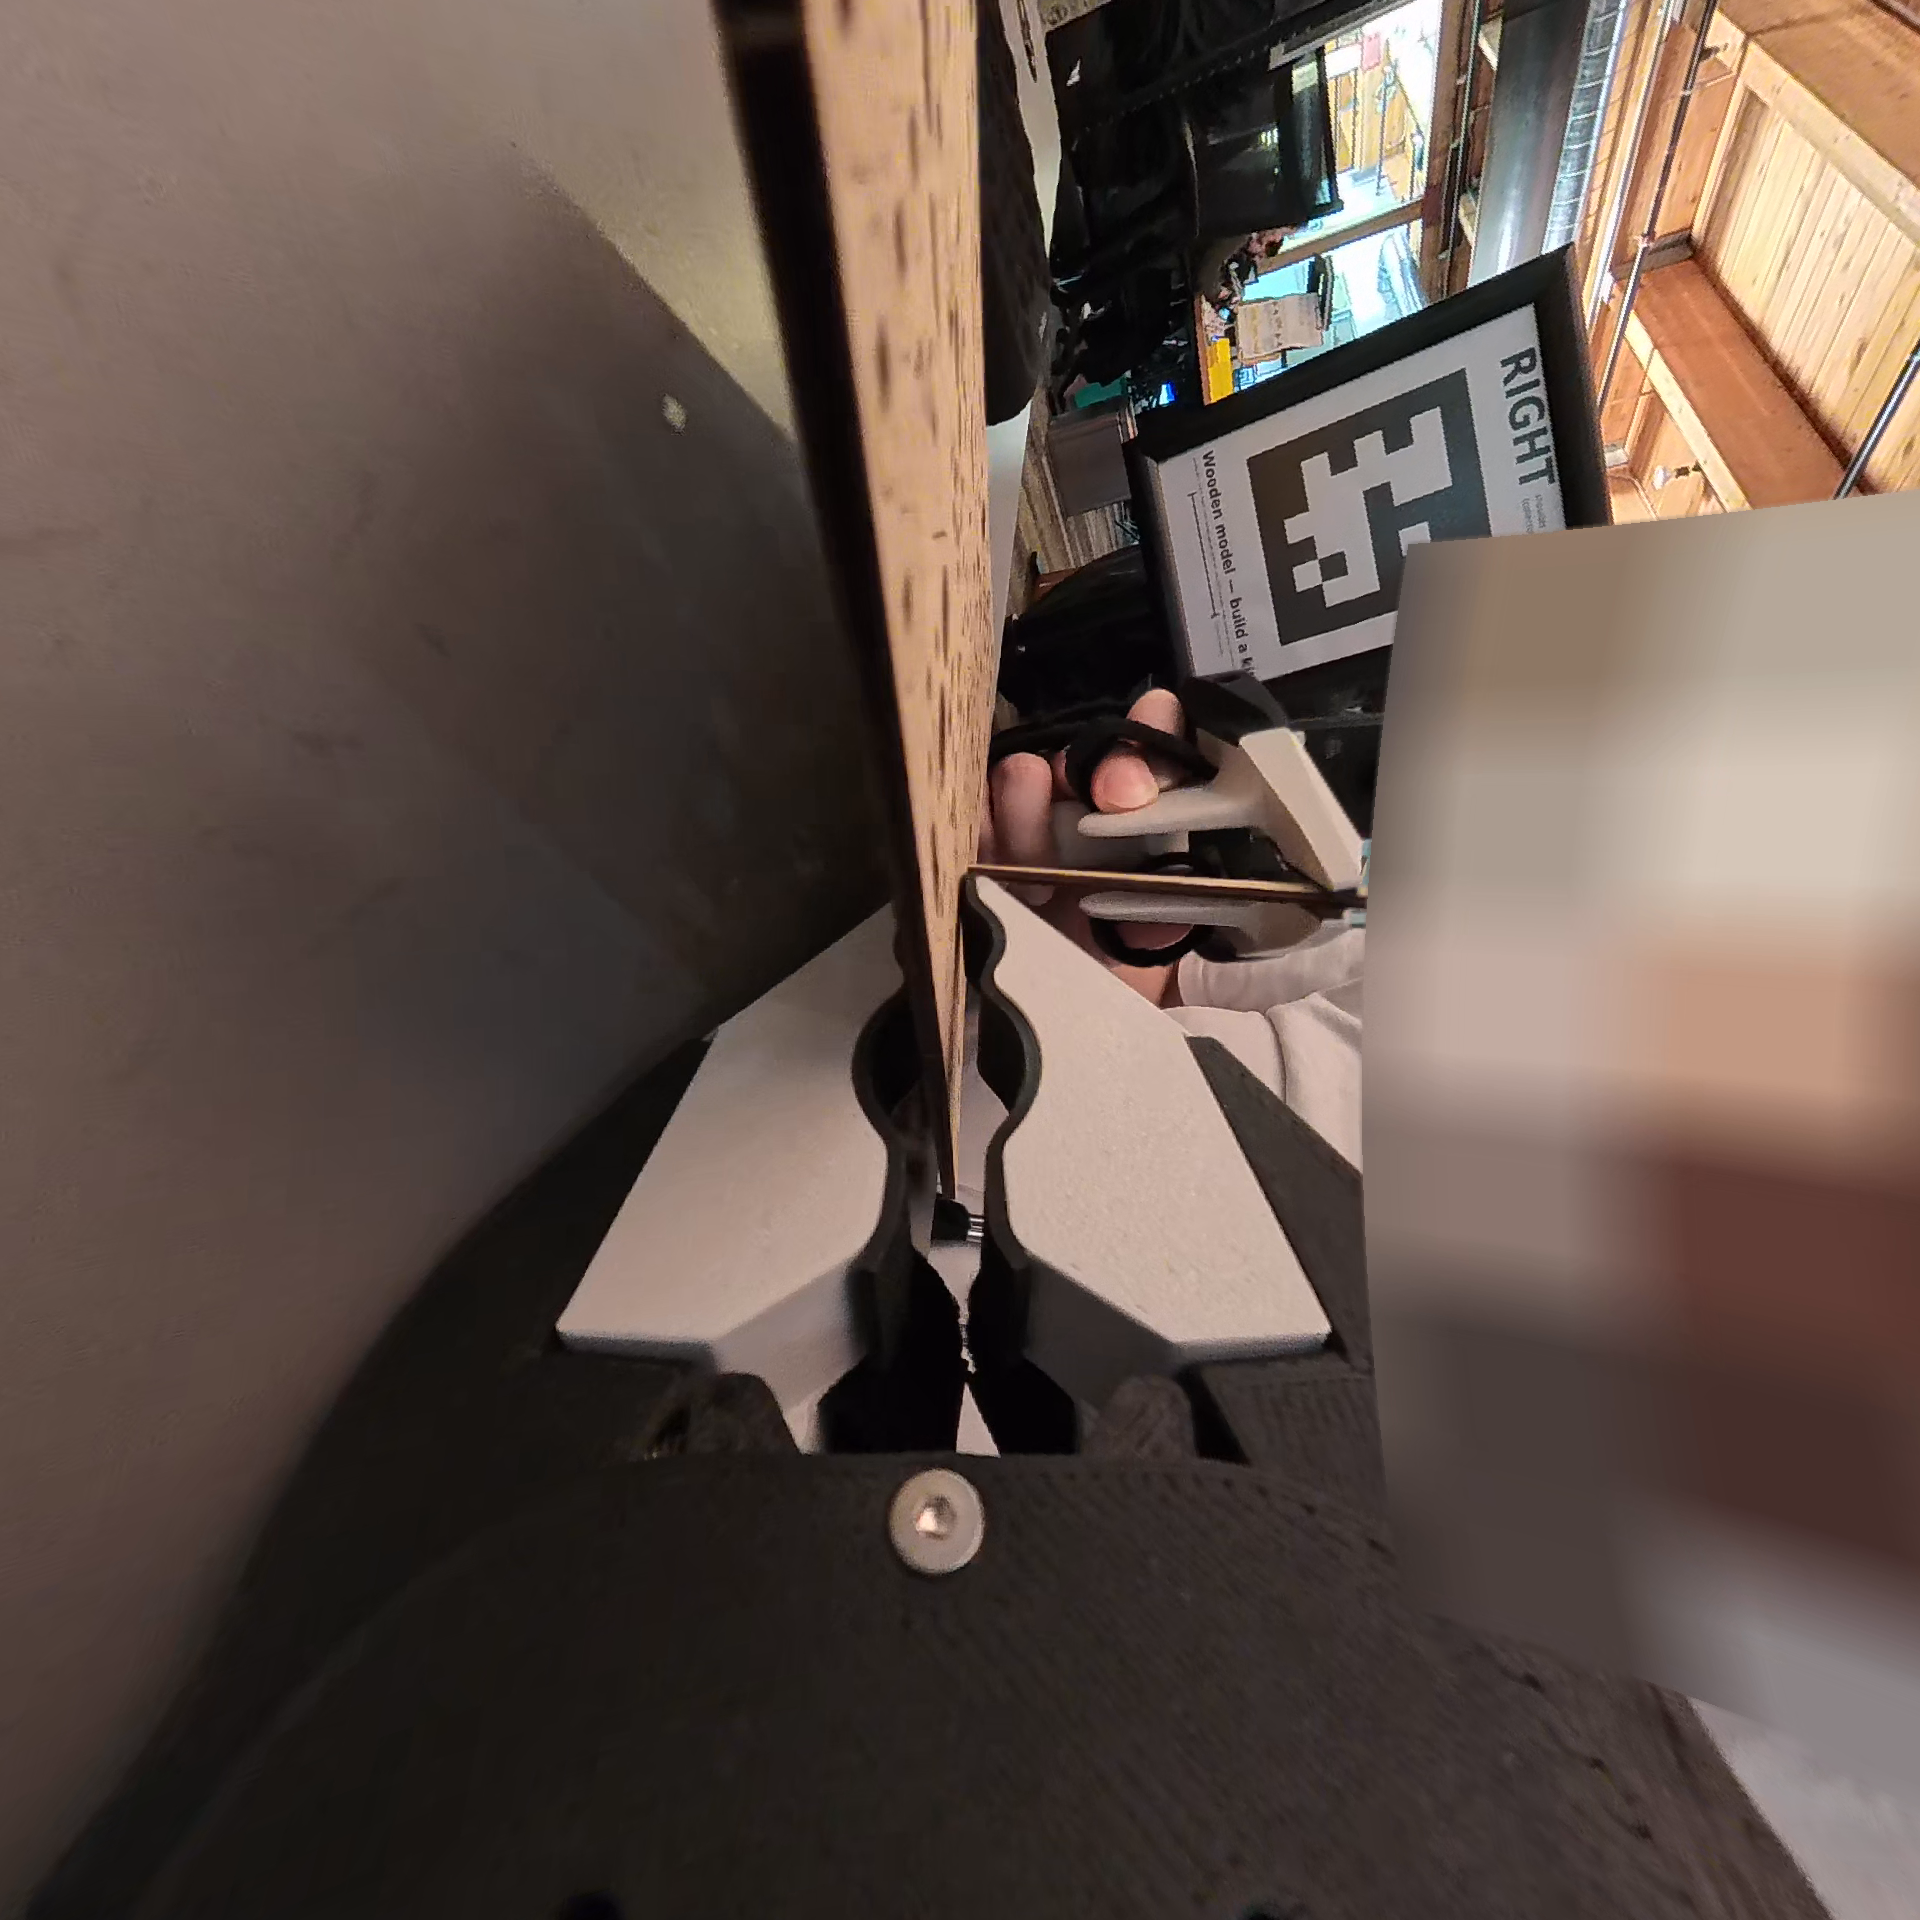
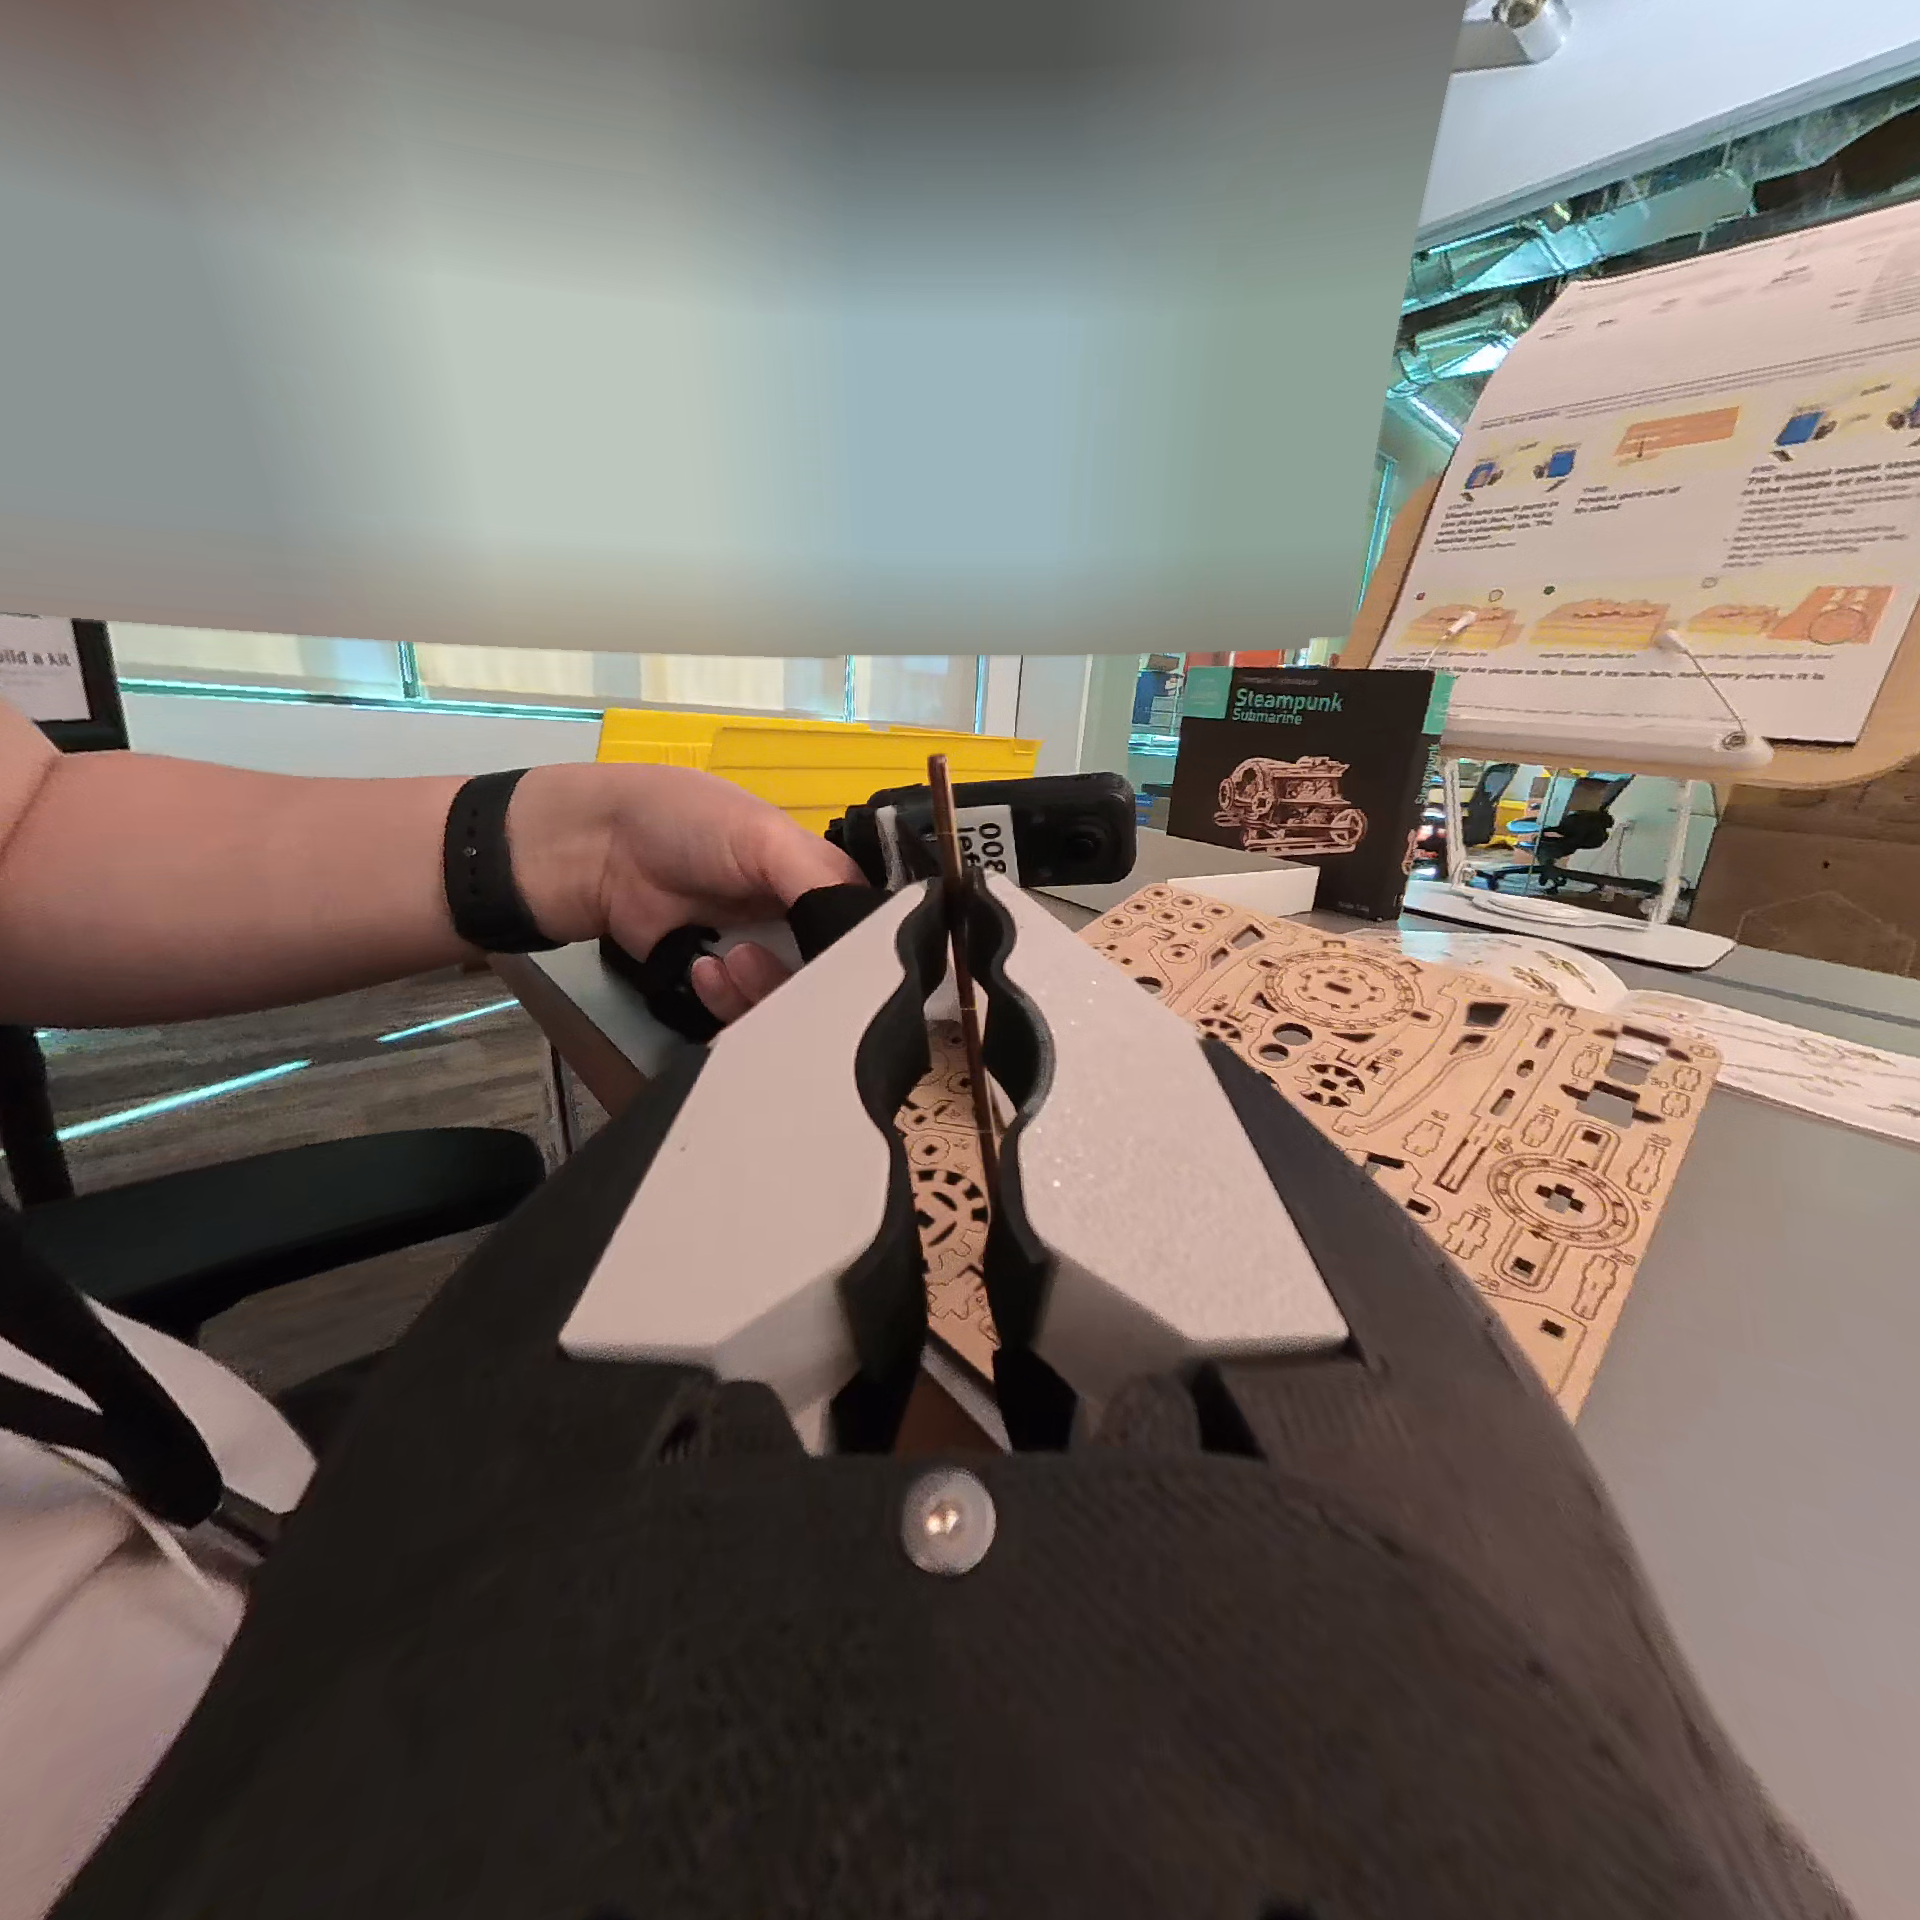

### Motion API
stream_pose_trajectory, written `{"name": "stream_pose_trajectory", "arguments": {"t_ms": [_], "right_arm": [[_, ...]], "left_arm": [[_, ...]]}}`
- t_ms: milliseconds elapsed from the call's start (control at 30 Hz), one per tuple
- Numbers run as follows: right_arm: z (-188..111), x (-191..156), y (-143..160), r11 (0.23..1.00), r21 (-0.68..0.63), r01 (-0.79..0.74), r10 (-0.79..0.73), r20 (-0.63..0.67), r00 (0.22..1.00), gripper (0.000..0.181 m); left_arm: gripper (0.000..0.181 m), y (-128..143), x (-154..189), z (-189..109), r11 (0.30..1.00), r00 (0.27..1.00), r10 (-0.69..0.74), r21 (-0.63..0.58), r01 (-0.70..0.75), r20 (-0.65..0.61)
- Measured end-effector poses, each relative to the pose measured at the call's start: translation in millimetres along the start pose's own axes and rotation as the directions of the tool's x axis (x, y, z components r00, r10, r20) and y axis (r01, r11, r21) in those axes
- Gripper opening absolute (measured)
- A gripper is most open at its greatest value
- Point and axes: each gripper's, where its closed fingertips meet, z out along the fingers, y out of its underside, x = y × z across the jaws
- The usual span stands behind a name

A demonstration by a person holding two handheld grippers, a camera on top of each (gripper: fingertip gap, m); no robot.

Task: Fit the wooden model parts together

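While both grippers — left gripper (image 1: 940, 1039), right gripper (image 2: 961, 997) — pinch thin wooden sheets (image 1: 904, 520) edge-on, a dark printed kit box (image 2: 1304, 790) stands at right of centre.

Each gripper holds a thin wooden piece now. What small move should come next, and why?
Probably ease the right gripper forward, keeping its thin part level. In the left wrist view its edge meets the face of the wooden panel that the left gripper clamps, so a gentle push may seat it.

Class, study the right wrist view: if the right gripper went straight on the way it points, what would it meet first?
Probably the left gripper, held in the person's hand straight ahead beyond the thin wooden piece that the right gripper has its jaws shut on. Depth is unclear, so it may pass just short.
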Motion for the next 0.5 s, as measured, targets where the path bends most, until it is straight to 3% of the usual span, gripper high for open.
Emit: {"name": "stream_pose_trajectory", "arguments": {"t_ms": [500], "right_arm": [[-5.4, 5.6, -0.9, 0.998, 0.031, -0.058, 0.058, 0.012, 0.998, 0.003]], "left_arm": [[0.001, 2.0, 1.0, 0.3, 1.0, 1.0, 0.024, 0.016, -0.024, -0.003]]}}
